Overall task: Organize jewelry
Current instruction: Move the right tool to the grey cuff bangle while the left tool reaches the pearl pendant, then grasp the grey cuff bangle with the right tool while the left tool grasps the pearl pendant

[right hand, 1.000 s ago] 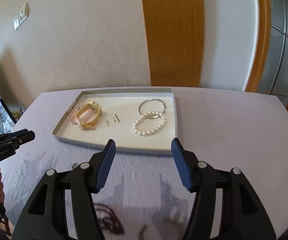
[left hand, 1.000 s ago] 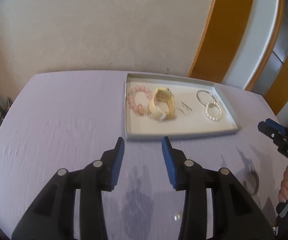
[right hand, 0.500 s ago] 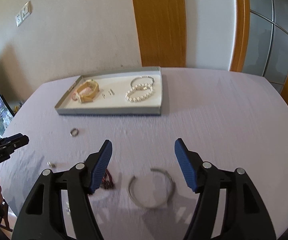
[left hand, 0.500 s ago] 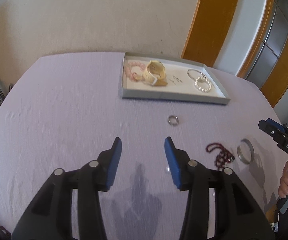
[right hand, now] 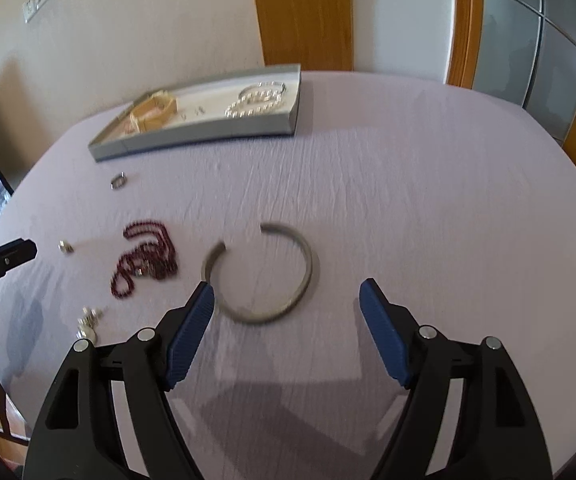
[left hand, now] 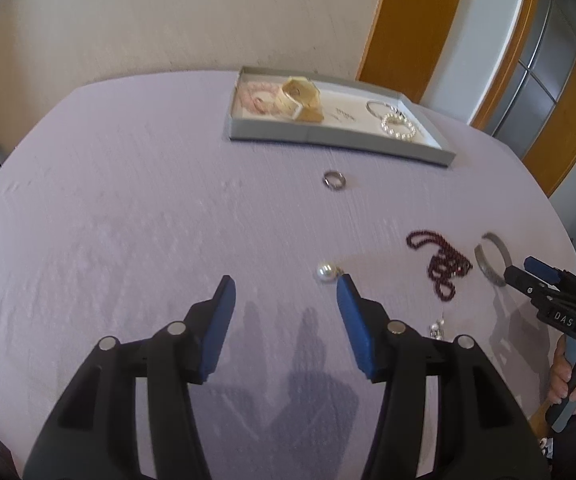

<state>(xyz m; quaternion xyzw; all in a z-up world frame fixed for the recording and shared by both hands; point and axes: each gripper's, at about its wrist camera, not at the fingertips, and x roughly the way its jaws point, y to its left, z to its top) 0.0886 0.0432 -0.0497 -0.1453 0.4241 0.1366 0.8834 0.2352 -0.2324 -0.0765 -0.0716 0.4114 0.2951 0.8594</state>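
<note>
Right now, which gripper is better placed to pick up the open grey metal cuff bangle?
Right. The right gripper is open, and the open grey metal cuff bangle lies just beyond its fingertips. The left gripper, also open, faces the white pearl earring; the bangle is off to its right.

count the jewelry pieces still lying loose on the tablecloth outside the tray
5: a small ring near the tray, a pearl by the left gripper, dark red beads, an open bangle before the right gripper, a silver cluster. Others may be hidden.
</note>
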